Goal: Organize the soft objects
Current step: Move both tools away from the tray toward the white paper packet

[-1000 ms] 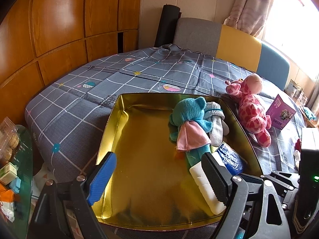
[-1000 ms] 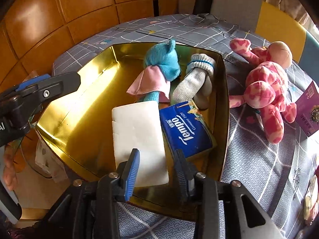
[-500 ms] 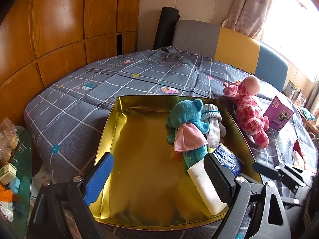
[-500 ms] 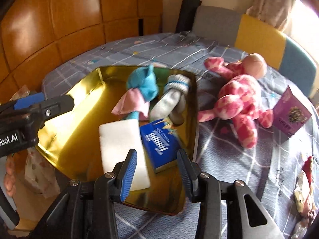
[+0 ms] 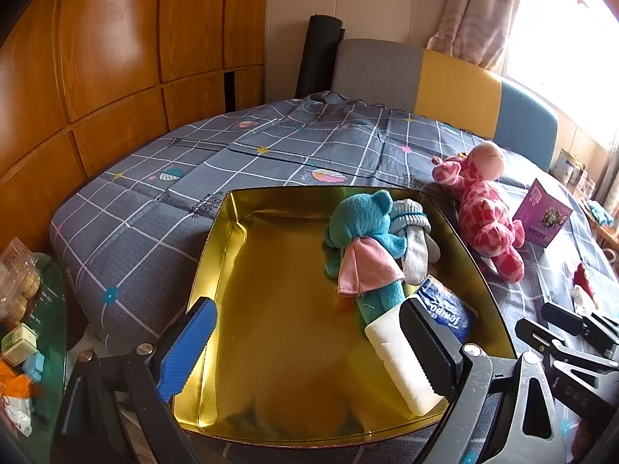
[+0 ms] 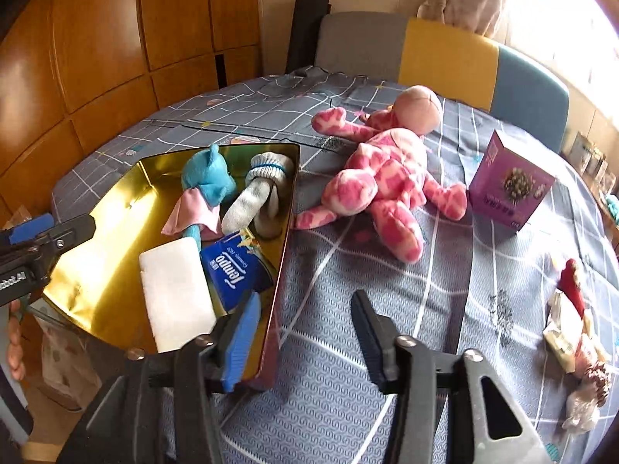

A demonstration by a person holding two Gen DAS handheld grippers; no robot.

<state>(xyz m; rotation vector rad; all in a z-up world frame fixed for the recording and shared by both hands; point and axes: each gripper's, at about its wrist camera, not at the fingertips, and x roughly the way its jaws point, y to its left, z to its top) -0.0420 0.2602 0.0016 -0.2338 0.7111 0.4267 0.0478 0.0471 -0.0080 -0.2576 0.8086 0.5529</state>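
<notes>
A gold tray (image 5: 216, 255) (image 6: 96, 270) lies on the grey checked bedspread. Inside it are a teal plush bear with a pink cloth (image 5: 363, 239) (image 6: 209, 181), a grey sock (image 5: 416, 247) (image 6: 251, 201), a blue tissue pack (image 5: 445, 309) (image 6: 236, 270) and a white sponge block (image 5: 398, 363) (image 6: 174, 290). A pink spotted plush (image 5: 483, 212) (image 6: 383, 178) lies on the bed right of the tray. My left gripper (image 5: 305, 344) hangs open over the tray's near end, holding nothing. My right gripper (image 6: 305, 328) is opening over the tray's right rim, nothing between its fingers.
A purple box (image 6: 510, 185) (image 5: 541, 218) stands beyond the pink plush. Small wrapped items (image 6: 572, 328) lie at the bed's right edge. Wooden wall panels run along the left. A glass side table with clutter (image 5: 23, 309) sits at lower left. A padded headboard (image 6: 445, 54) backs the bed.
My right gripper has swung rightward and up from above the sponge and tissue pack to the tray's right rim, its jaws widening. The left gripper has held still, its jaws slightly wider.
</notes>
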